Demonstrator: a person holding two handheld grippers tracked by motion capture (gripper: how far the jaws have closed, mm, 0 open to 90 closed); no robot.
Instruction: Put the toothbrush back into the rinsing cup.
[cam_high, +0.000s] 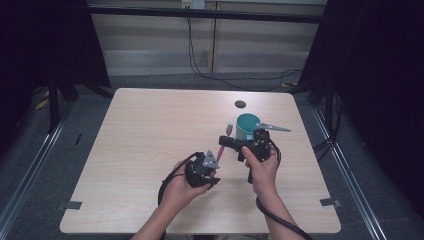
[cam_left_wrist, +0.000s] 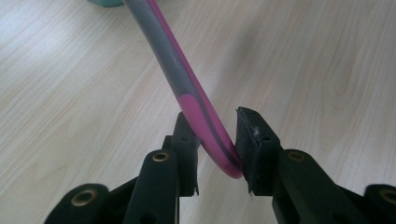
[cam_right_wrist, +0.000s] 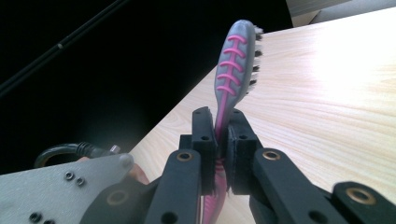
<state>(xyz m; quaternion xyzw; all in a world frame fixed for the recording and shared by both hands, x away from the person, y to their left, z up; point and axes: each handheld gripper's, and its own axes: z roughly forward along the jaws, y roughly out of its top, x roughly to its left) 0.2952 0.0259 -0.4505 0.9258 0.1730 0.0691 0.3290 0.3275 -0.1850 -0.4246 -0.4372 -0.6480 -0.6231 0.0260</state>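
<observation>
High view: both hands sit at lower centre of the frame over a light wood bench (cam_high: 140, 150), with a pink and grey toothbrush (cam_high: 223, 142) spanning diagonally between the two grippers, bristle head up toward the teal cup (cam_high: 246, 126) at centre right. Right gripper (cam_high: 231, 143), just below-left of the cup, is pressed together on the toothbrush neck; in the right gripper view its pads pinch the neck tight and the head (cam_right_wrist: 236, 63) sticks up above them, bristles facing frame right. Left gripper (cam_high: 214, 172) sits lower left of it, at the handle end. In the left gripper view the curved handle end (cam_left_wrist: 205, 123) lies between the jaws, which stand spread a little; the left pad (cam_left_wrist: 187, 140) looks off the handle, the right pad (cam_left_wrist: 252, 140) is touching or just beside the tip, can't tell which, so no firm pinch there. Toothbrush is off the bench, tilted, carried by the right gripper. Cup stands upright on the bench, right of centre, a grey three-cornered plate (cam_high: 272, 127) jutting past its right side. A small dark round spot (cam_high: 240, 104) sits on the bench above the cup. Black cables (cam_high: 270, 212) trail down toward the bottom edge.
</observation>
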